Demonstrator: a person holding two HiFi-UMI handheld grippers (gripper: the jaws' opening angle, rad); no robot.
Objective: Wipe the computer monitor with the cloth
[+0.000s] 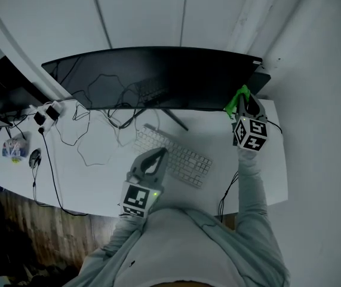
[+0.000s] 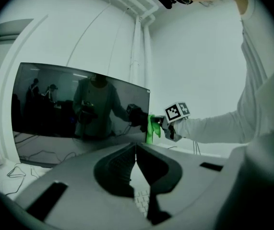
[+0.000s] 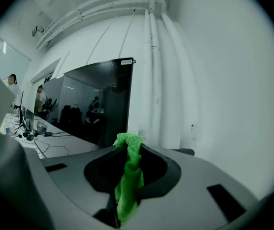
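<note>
At the monitor's (image 1: 158, 76) right end, my right gripper (image 1: 246, 103) is clamped on the green cloth (image 1: 237, 100), which sits right by the screen's lower right corner. From the right gripper view the jaws pinch the cloth (image 3: 129, 176) as a bunched vertical fold, with a small tuft poking past the tips and the rest hanging down between them. I cannot tell from any view whether the tuft is touching the glass or only just beside it. I judge this as the start of a wiping pass, or the turn at the end of one, with nearly the whole screen lying to the left. Next I would press the tuft flat against the panel and sweep left along it, keeping pressure light so the screen does not rock on its stand, and so the hard jaw tips stay off the glass. My left gripper (image 1: 155, 157) hangs low over the desk (image 1: 98, 178) near the keyboard (image 1: 173, 154), with its jaws closed tip to tip on nothing, and takes no part. The screen is dark, wide and glossy, mirroring the room. The cloth looks soft and nappy, and little of it is exposed for wiping.
</note>
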